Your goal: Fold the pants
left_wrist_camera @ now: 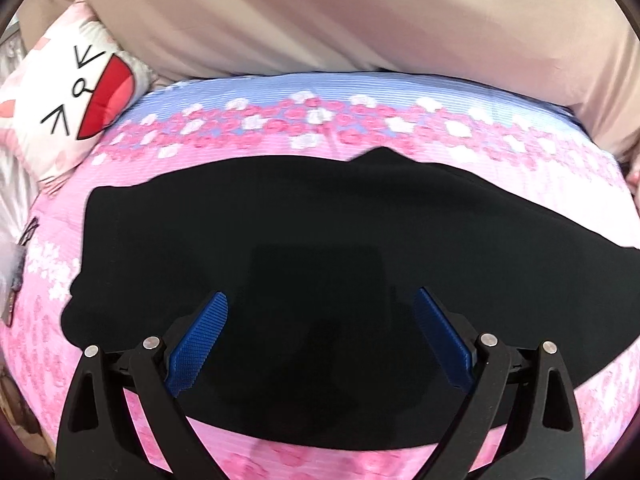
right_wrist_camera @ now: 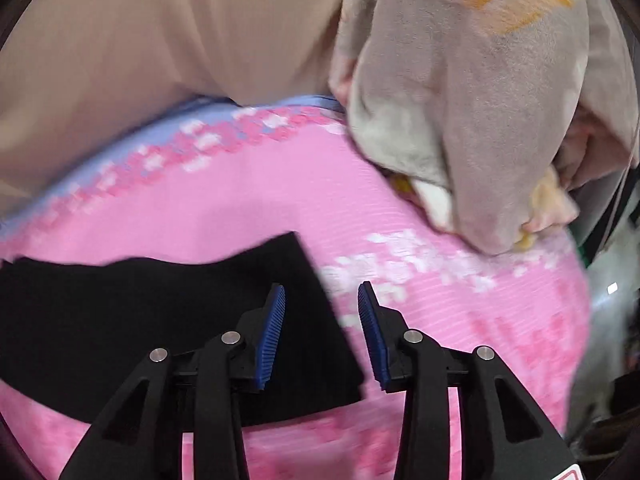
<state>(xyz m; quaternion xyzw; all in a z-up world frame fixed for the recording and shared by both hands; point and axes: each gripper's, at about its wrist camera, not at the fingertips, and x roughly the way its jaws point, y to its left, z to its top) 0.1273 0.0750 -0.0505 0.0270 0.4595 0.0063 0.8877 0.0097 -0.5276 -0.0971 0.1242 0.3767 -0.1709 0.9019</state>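
Note:
Black pants (left_wrist_camera: 280, 232) lie flat across a pink flowered bed sheet (left_wrist_camera: 360, 128), stretching from left to right in the left wrist view. My left gripper (left_wrist_camera: 322, 300) hovers over the middle of them, open wide with nothing between its blue pads (left_wrist_camera: 200, 340). The right wrist view shows one end of the pants (right_wrist_camera: 160, 320) at lower left, its edge running under the gripper. My right gripper (right_wrist_camera: 322, 292) stands open above that edge; its left pad (right_wrist_camera: 272, 336) is over the black cloth and its right pad (right_wrist_camera: 372, 336) over the sheet. No cloth is pinched.
A cartoon-face pillow (left_wrist_camera: 76, 96) rests at the sheet's left edge. Beige fabric (left_wrist_camera: 360, 12) rises behind the bed. A grey and orange plush blanket (right_wrist_camera: 460, 100) is heaped at the bed's right end. The bed edge drops off at right (right_wrist_camera: 588, 280).

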